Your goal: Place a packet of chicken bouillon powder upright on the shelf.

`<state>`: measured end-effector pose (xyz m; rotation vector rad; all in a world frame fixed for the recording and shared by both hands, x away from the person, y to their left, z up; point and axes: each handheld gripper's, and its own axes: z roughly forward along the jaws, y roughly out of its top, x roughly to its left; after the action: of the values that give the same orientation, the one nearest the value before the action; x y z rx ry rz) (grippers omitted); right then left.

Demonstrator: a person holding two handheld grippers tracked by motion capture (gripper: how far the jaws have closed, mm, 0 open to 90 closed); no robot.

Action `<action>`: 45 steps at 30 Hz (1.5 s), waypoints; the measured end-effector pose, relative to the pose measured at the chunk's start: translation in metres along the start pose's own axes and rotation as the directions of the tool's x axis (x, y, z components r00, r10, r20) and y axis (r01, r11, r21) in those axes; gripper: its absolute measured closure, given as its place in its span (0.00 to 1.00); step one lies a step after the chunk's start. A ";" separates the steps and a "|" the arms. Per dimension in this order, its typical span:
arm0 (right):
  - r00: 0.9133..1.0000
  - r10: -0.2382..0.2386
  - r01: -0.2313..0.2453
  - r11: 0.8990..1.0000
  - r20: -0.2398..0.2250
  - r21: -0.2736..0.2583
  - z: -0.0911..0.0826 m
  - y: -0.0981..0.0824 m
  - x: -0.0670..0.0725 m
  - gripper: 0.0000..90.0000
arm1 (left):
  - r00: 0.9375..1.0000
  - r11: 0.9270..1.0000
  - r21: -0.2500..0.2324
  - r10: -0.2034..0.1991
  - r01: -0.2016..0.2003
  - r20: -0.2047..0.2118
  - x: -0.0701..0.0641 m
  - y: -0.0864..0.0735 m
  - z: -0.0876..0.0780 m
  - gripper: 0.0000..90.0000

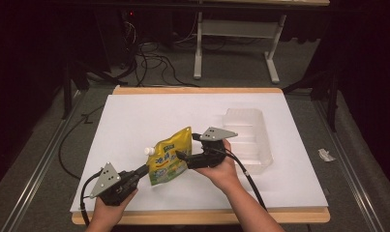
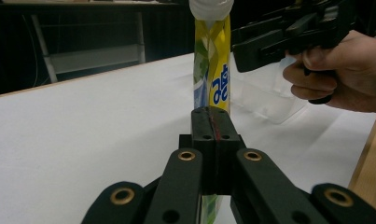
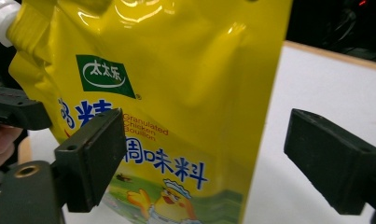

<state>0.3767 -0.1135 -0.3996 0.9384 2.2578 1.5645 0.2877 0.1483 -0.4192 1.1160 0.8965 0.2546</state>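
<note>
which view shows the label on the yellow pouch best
The right gripper view: the yellow pouch faces the camera close up, its print readable. The high view shows the whole pouch small. The left gripper view sees it edge-on, with a few letters.

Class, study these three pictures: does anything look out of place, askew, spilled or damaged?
Nothing is spilled or damaged. The yellow pouch is tilted off the white table, but only because the left gripper pinches its edge. The right gripper is open beside it. The clear bin sits square.
</note>
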 end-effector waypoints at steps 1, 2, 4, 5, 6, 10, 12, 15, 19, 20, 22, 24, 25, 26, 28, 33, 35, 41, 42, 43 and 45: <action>1.000 -0.001 0.001 1.000 -0.022 0.013 0.005 -0.001 0.000 0.17 | 1.000 1.000 -0.003 -0.007 0.007 -0.001 0.000 0.000 0.000 1.00; 1.000 0.000 0.001 1.000 -0.028 0.018 0.006 -0.002 0.001 0.19 | 1.000 1.000 -0.004 -0.008 0.008 0.001 0.000 0.000 0.000 1.00; 0.999 -0.007 0.008 1.000 -0.032 0.023 0.008 -0.003 0.001 0.24 | 1.000 1.000 -0.005 -0.007 0.007 0.000 -0.001 0.000 0.000 1.00; 0.999 -0.016 0.017 1.000 -0.036 0.023 0.008 -0.003 0.002 0.31 | 1.000 1.000 -0.006 -0.010 0.010 -0.001 -0.001 0.000 0.001 1.00; 0.999 -0.030 0.030 1.000 -0.027 0.009 0.006 -0.003 0.005 0.40 | 1.000 1.000 -0.009 -0.014 0.014 -0.007 0.000 0.000 0.001 1.00; 0.999 -0.041 0.041 0.999 -0.015 -0.001 0.002 -0.002 0.004 0.53 | 1.000 1.000 -0.007 -0.019 0.018 -0.022 0.002 0.000 0.001 1.00; 0.999 -0.047 0.047 0.999 -0.014 -0.017 -0.004 -0.003 0.003 0.61 | 0.999 0.999 -0.015 -0.038 0.037 -0.031 0.003 0.001 0.003 1.00; 0.998 -0.062 0.061 0.997 -0.007 -0.045 -0.016 -0.002 0.005 0.70 | 0.998 0.998 -0.026 -0.054 0.053 -0.034 0.004 0.002 0.008 1.00; 0.998 -0.065 0.065 0.995 -0.001 -0.071 -0.029 -0.003 0.008 0.73 | 0.997 0.997 -0.026 -0.069 0.068 -0.025 0.000 0.000 0.014 1.00; 0.997 -0.072 0.072 0.994 0.002 -0.083 -0.037 -0.004 0.010 0.73 | 0.997 0.997 -0.023 -0.068 0.067 -0.022 0.000 -0.001 0.016 1.00; 0.997 -0.072 0.073 0.993 0.005 -0.094 -0.048 -0.005 0.013 0.74 | 0.997 0.997 -0.012 -0.071 0.071 -0.014 -0.004 -0.003 0.020 1.00; 0.997 -0.072 0.074 0.993 0.017 -0.098 -0.061 -0.010 0.016 0.75 | 0.997 0.997 -0.006 -0.079 0.079 -0.005 -0.008 -0.006 0.022 1.00; 0.997 -0.072 0.074 0.993 0.017 -0.098 -0.061 -0.010 0.016 0.75 | 0.997 0.997 0.003 -0.073 0.073 -0.001 -0.011 -0.008 0.023 1.00; 0.997 -0.073 0.075 0.992 0.020 -0.098 -0.066 -0.013 0.017 0.75 | 0.997 0.997 0.010 -0.072 0.072 0.002 -0.014 -0.011 0.025 1.00; 0.998 -0.065 0.066 0.994 0.022 -0.089 -0.076 -0.024 0.019 0.75 | 0.998 0.997 0.030 -0.068 0.068 0.005 -0.016 -0.015 0.027 1.00; 0.999 -0.052 0.053 0.995 0.007 -0.084 -0.078 -0.037 0.020 0.76 | 0.998 0.997 0.040 -0.064 0.064 0.005 -0.016 -0.018 0.029 1.00; 0.998 -0.061 0.060 0.995 -0.011 -0.085 -0.076 -0.043 0.022 0.76 | 0.998 0.997 0.042 -0.062 0.062 0.002 -0.016 -0.019 0.031 1.00; 0.996 -0.073 0.069 0.995 -0.047 -0.075 -0.070 -0.044 0.024 0.72 | 0.998 0.997 0.036 -0.066 0.066 0.009 -0.014 -0.019 0.031 1.00; 0.996 -0.073 0.069 0.995 -0.047 -0.075 -0.070 -0.044 0.024 0.72 | 0.998 0.997 0.036 -0.066 0.066 0.009 -0.014 -0.019 0.031 1.00; 0.996 -0.064 0.060 0.996 -0.065 -0.068 -0.068 -0.045 0.021 0.70 | 0.998 0.997 0.035 -0.065 0.064 0.011 -0.014 -0.020 0.030 1.00; 0.995 -0.048 0.044 0.998 -0.089 -0.051 -0.066 -0.047 0.019 0.70 | 0.998 0.997 0.035 -0.067 0.067 0.013 -0.015 -0.020 0.029 1.00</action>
<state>0.3099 -0.1618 -0.4128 0.8125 2.2722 1.6657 0.2948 0.1116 -0.4246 1.1167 0.9267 0.1763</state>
